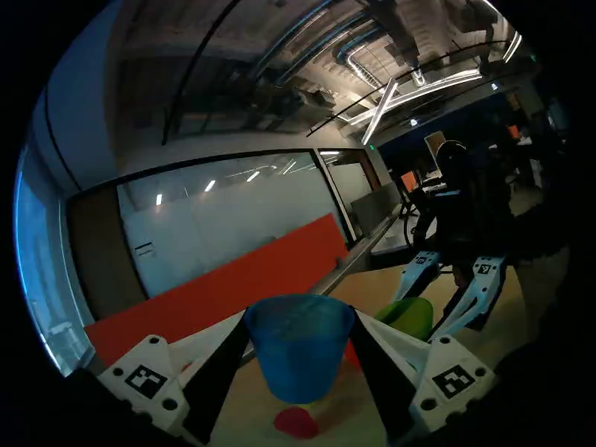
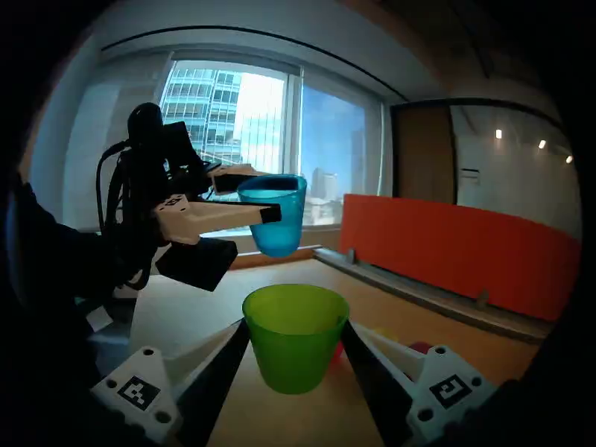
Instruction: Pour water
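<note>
left gripper (image 1: 300,328) clamped on blue cup (image 1: 300,361), right gripper (image 2: 296,331) clamped on green cup (image 2: 296,350); blue sits higher, ahead of right gripper (probably staged to pour down).

Blue cup (image 1: 300,357), green cup (image 2: 296,354), white jaws.
My left gripper (image 1: 301,316) has the see-through blue one, my right gripper (image 2: 296,325) the lime green one. My jaws are white with black inner faces and black-and-white square markers. The worktop (image 1: 246,417) is pale tan with a red spot (image 1: 296,422), and the panel (image 1: 246,287) behind is orange.
</note>
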The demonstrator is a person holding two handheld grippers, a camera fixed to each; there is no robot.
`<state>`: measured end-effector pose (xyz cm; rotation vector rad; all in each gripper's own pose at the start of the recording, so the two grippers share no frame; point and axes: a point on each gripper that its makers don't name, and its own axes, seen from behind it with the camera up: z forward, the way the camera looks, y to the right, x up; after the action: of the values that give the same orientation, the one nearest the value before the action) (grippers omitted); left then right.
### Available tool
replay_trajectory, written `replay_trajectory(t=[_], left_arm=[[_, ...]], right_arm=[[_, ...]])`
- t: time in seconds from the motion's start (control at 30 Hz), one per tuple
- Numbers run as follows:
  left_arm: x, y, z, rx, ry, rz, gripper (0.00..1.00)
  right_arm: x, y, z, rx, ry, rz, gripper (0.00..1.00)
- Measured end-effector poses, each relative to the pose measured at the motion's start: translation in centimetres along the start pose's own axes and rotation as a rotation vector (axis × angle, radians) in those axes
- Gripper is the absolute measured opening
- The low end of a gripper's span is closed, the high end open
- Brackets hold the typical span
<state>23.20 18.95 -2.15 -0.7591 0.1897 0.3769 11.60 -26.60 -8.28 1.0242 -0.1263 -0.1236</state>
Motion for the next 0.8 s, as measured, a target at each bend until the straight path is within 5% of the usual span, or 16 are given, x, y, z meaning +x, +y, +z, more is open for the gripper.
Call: replay_trajectory(t=[0.8], left_arm=[[1.3,0.3,1.3,-0.013,-0.003,0.162,0.88]], right_arm=[[0.0,-2.2,1.7,0.074,0.006,0.006,0.89]])
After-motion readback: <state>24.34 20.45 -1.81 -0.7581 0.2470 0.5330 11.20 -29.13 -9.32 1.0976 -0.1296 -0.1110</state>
